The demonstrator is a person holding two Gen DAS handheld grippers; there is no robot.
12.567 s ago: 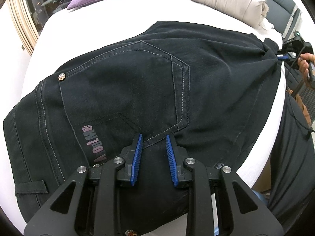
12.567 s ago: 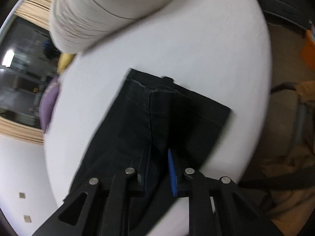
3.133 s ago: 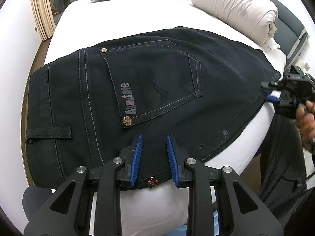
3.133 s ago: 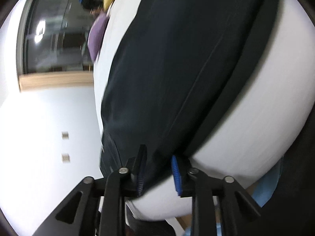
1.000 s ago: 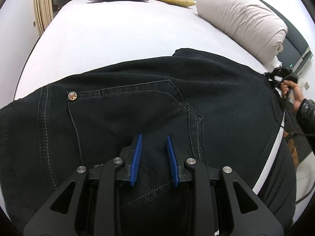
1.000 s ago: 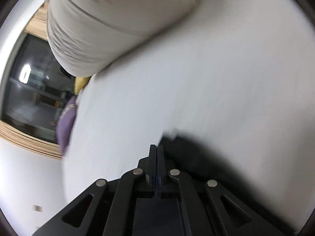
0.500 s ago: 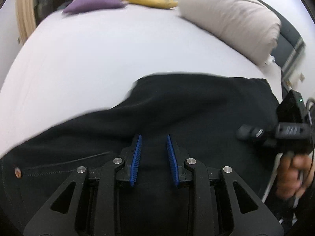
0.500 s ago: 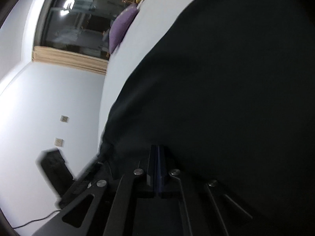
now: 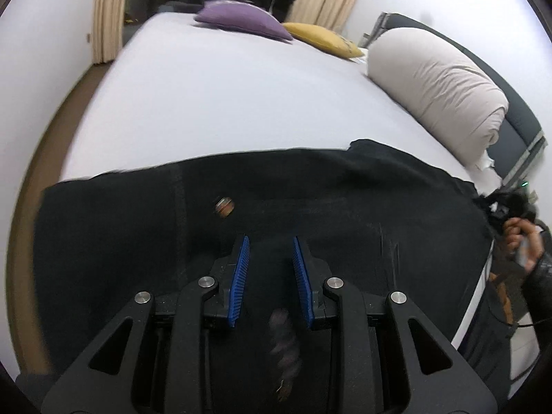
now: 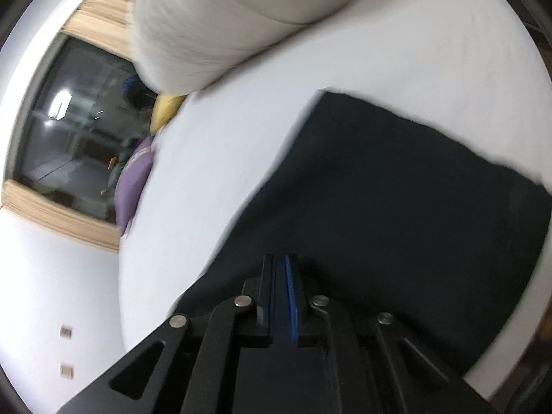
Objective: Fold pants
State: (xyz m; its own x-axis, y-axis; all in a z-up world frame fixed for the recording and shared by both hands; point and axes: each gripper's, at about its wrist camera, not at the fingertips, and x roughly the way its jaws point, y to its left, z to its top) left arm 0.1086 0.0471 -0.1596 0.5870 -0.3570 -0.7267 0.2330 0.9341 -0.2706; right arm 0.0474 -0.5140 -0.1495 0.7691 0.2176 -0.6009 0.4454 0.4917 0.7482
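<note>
Nearest the left wrist camera, the left gripper (image 9: 269, 283) is seen with its blue ribbed pads set at a narrow gap; dark cloth lies between and beneath them, but whether the pads press on it cannot be told. A blurred pale-purple printed mark (image 9: 283, 343) sits on the cloth just behind the pads; it is smeared and cannot be read. Further out, the black denim pants (image 9: 310, 207) are spread across the near edge of the white mattress (image 9: 224, 103), with one round metal rivet (image 9: 224, 207) showing left of centre. At the right edge of that view, a person's hand (image 9: 521, 238) is seen by the far end of the pants, holding a dark device that cannot be made out. In the right wrist view, the right gripper (image 10: 283, 296) is seen with its jaws nearly together and opening; black cloth lies directly around the tips, though a grip on it cannot be confirmed. Beyond it, the pants form a broad flat panel with a fairly straight far edge. By judgement, at least one fold appears laid, since the garment reads as a compact slab rather than full length; smoothing and a further fold likely remain. Farther off, a rolled cream duvet (image 9: 438, 86), a flat purple cushion (image 9: 241, 22) and a yellow cushion (image 9: 324, 39) are noted. No brand or other writing is legible.
</note>
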